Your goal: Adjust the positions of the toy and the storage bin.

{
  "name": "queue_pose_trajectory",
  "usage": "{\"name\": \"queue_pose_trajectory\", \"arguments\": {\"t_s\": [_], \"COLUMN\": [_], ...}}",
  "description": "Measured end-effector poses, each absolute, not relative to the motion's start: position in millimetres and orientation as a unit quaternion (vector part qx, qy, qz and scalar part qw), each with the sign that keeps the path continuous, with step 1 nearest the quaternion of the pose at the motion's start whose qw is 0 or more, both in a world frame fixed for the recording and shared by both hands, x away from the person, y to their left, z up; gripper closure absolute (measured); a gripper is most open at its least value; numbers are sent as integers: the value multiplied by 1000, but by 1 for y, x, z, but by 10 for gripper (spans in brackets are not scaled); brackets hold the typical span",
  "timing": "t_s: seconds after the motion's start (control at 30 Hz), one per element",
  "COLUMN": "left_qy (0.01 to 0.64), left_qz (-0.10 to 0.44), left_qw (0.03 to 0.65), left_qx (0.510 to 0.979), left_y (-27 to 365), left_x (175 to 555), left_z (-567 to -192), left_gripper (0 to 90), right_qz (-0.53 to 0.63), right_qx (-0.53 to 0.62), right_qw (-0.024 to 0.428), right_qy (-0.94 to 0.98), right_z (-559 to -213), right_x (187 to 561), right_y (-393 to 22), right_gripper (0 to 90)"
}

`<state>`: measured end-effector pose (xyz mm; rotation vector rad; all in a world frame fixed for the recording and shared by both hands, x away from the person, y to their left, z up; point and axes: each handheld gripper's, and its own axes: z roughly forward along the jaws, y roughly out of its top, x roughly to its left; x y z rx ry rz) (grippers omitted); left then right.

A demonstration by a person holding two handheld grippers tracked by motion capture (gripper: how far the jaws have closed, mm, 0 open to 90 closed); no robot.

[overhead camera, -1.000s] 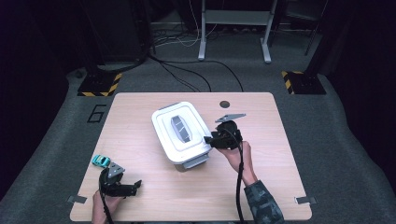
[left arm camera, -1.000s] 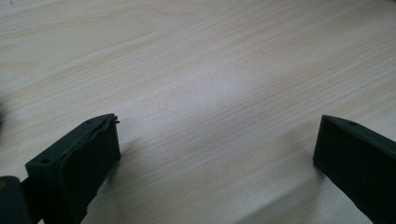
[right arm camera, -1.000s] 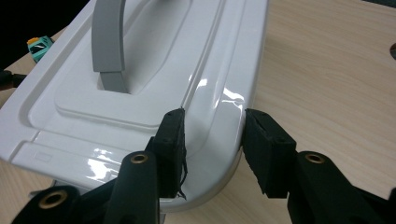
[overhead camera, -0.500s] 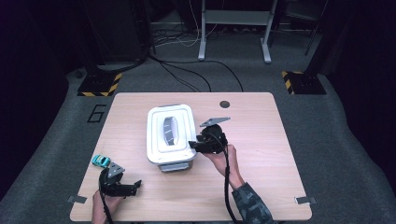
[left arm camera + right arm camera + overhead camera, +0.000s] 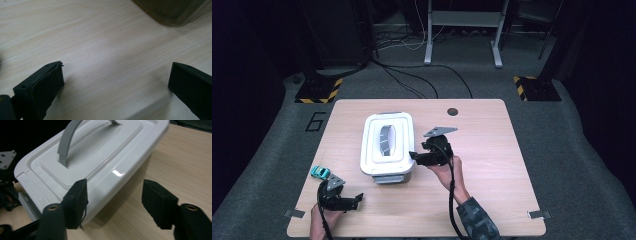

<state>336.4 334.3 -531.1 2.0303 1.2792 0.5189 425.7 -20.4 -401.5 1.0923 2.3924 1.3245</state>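
A white lidded box (image 5: 387, 145) with a grey handle (image 5: 67, 142) stands at the middle of the wooden table (image 5: 492, 145). My right gripper (image 5: 415, 157) is at the box's right side. Its jaws have just been opening and now stand open (image 5: 116, 203): the box's rim and side wall lie between them, and neither pad presses on it. My left gripper (image 5: 357, 201) rests near the table's front left corner, its jaws wide open (image 5: 115, 80) over bare wood. A small teal toy car (image 5: 319, 172) sits just behind it.
A dark round hole (image 5: 453, 111) marks the table's far side. One corner of the box (image 5: 172, 12) lies ahead of the left gripper. Cables and black-and-yellow floor plates (image 5: 317, 92) lie on the grey carpet beyond the table.
The box has slid left and turned square to the table, and my right gripper went left with it. Its jaws now stand wider. The left gripper has stayed put.
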Motion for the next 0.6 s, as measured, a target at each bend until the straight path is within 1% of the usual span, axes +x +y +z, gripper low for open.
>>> {"name": "queue_pose_trajectory", "arguments": {"t_s": [0.03, 0.07, 0.1, 0.2, 0.27, 0.33, 0.37, 0.5, 0.6], "left_qy": [491, 489, 488, 491, 491, 490, 488, 476, 464], "left_qz": [199, 197, 200, 195, 197, 204, 208, 237, 248], "left_qw": [337, 335, 333, 343, 352, 363, 366, 363, 370], "left_qx": [779, 781, 781, 776, 772, 766, 765, 765, 766], "left_y": [334, 334, 335, 337, 339, 340, 340, 336, 332], "left_x": [336, 336, 335, 333, 332, 330, 329, 326, 325], "left_z": [-531, -531, -528, -519, -509, -495, -489, -462, -439], "left_gripper": [0, 0, 0, 0, 0, 0, 0, 0, 0], "right_qz": [448, 452, 451, 445, 436, 430, 424, 396, 376], "right_qx": [369, 375, 386, 400, 413, 426, 439, 475, 500], "right_qw": [98, 103, 117, 136, 158, 166, 178, 186, 191], "right_qy": [809, 803, 796, 790, 784, 778, 772, 764, 756], "right_z": [-401, -401, -400, -403, -409, -416, -424, -450, -467], "right_x": [426, 424, 419, 414, 410, 407, 405, 402, 401], "right_y": [-20, -29, -46, -68, -85, -101, -114, -145, -163], "right_gripper": [351, 314, 236, 181, 164, 144, 134, 105, 103]}}
